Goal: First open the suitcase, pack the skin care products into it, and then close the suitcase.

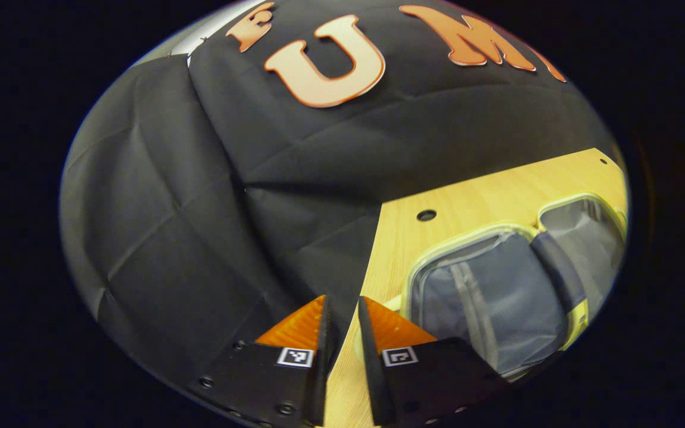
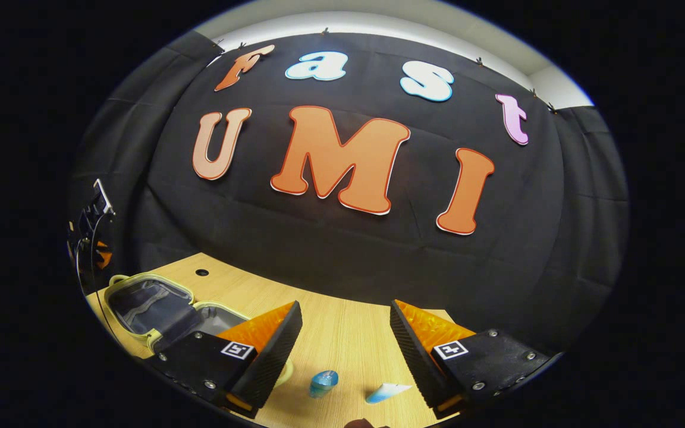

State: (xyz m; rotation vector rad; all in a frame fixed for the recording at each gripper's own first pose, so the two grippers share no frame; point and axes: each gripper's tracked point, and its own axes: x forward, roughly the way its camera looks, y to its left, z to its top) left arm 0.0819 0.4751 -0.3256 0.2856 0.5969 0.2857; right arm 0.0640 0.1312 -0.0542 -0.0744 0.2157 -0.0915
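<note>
Suitcase point(image 2: 158, 309): open, left of the right gripper point(image 2: 345, 339), whose fingers are spread. Ahead of it, a blue bottle point(image 2: 323, 382) and tube point(image 2: 387, 392): probably light, slick; grip mid-body. Left gripper point(image 1: 342, 333): nearly closed, empty.

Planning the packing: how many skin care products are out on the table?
2. A blue bottle and a white-and-blue tube lie on the table between the right hand-held gripper's fingers; others may be hidden.
</note>
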